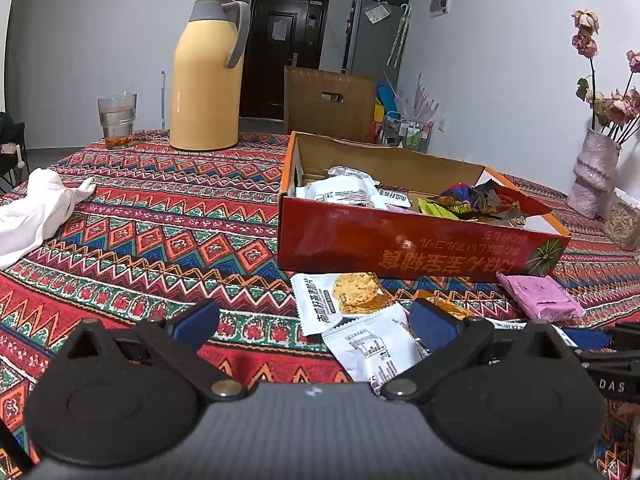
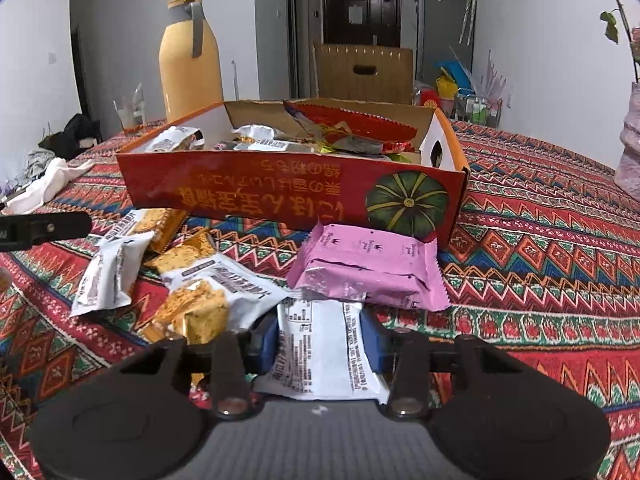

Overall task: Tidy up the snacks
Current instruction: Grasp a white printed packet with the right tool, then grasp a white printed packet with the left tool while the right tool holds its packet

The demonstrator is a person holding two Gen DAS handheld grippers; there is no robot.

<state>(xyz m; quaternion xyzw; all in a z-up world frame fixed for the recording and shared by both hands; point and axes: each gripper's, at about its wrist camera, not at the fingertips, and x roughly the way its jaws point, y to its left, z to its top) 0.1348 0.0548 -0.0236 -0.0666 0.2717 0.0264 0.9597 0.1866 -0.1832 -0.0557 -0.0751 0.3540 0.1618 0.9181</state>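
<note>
Here a patterned tablecloth [image 1: 160, 216] covers the table, white walls behind.

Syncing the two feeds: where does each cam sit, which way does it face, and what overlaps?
Left wrist: on the left gripper, low over the table, facing the red box and yellow thermos; its own open fingers show, the right gripper's at the right edge.
Right wrist: on the right gripper, facing the box's front; its fingers pinch a white packet, pink packet just ahead.
Shared: box, thermos, pink packet, loose cracker packets, dark door.
</note>
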